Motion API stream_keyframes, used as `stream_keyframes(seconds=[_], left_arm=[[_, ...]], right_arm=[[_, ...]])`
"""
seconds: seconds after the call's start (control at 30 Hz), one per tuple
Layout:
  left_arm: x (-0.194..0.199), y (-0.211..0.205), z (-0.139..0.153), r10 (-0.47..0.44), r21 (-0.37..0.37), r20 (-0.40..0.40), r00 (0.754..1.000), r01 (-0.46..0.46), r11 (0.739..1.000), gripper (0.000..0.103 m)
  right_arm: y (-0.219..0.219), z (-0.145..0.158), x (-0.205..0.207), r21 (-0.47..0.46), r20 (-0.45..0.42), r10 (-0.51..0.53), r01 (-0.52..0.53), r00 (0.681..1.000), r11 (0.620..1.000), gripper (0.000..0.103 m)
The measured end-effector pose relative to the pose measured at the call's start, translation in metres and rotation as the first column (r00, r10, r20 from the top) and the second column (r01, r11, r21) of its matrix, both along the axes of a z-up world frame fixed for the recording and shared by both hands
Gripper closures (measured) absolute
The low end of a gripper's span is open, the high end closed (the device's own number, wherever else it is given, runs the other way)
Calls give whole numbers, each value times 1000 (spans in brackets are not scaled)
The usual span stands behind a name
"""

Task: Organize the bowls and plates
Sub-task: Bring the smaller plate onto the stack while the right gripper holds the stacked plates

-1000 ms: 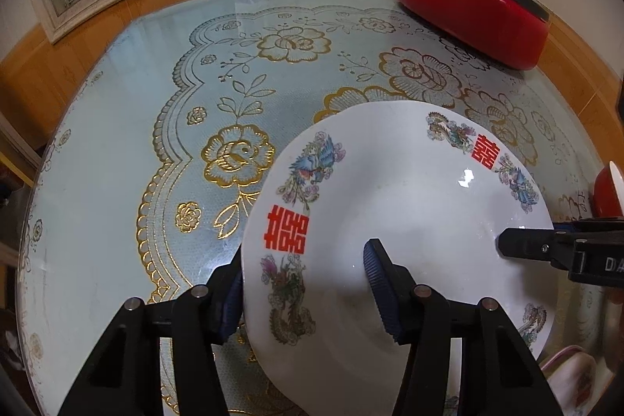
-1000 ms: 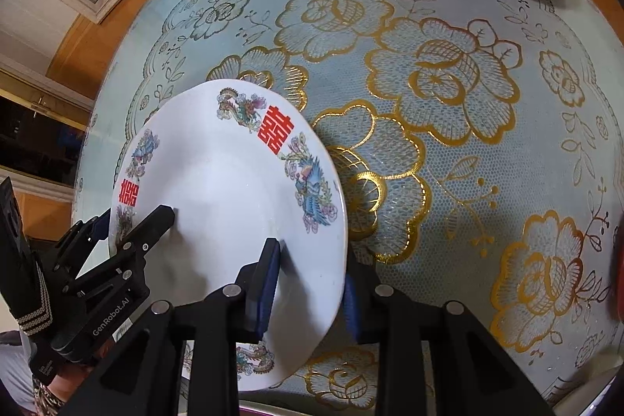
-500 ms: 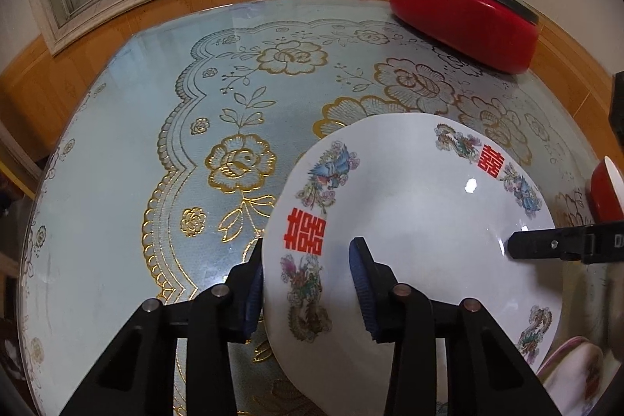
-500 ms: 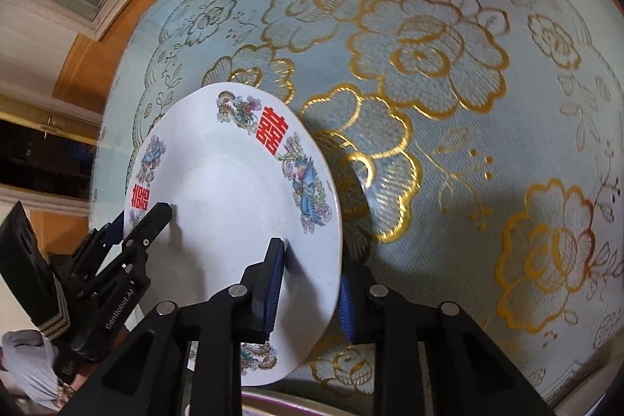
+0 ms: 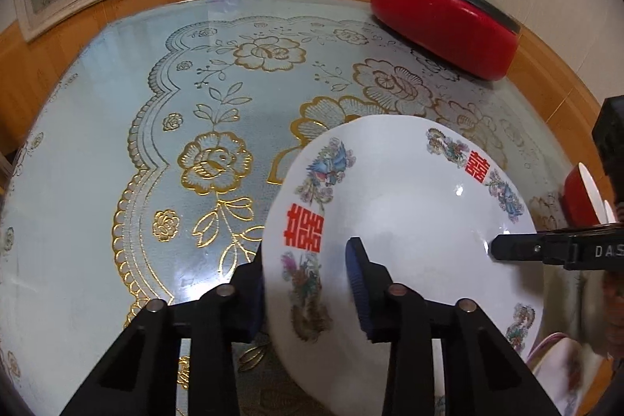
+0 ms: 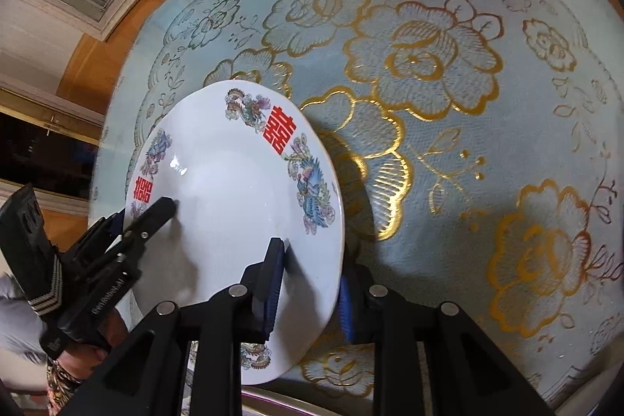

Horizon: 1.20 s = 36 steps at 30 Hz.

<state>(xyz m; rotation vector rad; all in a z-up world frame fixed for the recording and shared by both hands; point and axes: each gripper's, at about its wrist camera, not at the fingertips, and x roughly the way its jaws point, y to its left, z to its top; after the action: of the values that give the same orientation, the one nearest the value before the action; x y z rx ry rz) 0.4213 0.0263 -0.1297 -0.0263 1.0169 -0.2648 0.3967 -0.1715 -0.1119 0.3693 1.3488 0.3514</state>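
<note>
Left gripper (image 5: 308, 279) jaws have narrowed around the plate (image 5: 409, 221) rim since a second ago and are closing now; rim sits between the pads, but the inner blue pad (image 5: 357, 283) shows a gap to the white face, so no firm pinch there yet. Outer finger sits behind the rim, contact not visible. Right gripper (image 6: 308, 283) is clamped on the opposite rim: one pad flat on the plate's face, the other behind the edge. Plate is held tilted above the floral table cover (image 5: 195, 127), near edge of the table, decorated face toward both cameras. Right gripper's finger (image 5: 518, 248) shows in the left wrist view, lying on the plate's right side; left gripper's finger (image 6: 156, 215) shows likewise in the right wrist view. Red lidded pot (image 5: 444, 22) sits at the far side of the table, well apart from the plate. Red bowl (image 5: 581, 197) partly visible at the right edge. Second dish (image 5: 561, 365) sits below the plate, blurred.
</note>
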Motion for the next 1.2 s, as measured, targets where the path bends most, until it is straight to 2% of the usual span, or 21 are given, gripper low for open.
stream_keyframes(seconds=[0.2, 0.47, 0.87, 1.07, 1.2], left_arm=[[-9, -9, 3, -11, 28, 12, 1000, 11, 1000, 67], [-18, -17, 16, -9, 53, 60, 998, 6, 999, 67], [-34, -22, 72, -9, 56, 168, 986, 0, 998, 67], [-61, -30, 100, -35, 48, 220, 975, 25, 999, 67], [-87, -38, 104, -63, 24, 212, 975, 60, 998, 67]], right_arm=[[-10, 3, -8, -9, -37, -15, 15, 999, 1000, 79], [-16, 18, -18, -22, 14, -22, 22, 1000, 1000, 79], [-29, 64, -41, 31, 80, -59, 57, 995, 998, 79], [-35, 95, -73, 50, 123, -70, 65, 990, 997, 79], [-45, 108, -103, 67, 148, -96, 87, 984, 994, 79]])
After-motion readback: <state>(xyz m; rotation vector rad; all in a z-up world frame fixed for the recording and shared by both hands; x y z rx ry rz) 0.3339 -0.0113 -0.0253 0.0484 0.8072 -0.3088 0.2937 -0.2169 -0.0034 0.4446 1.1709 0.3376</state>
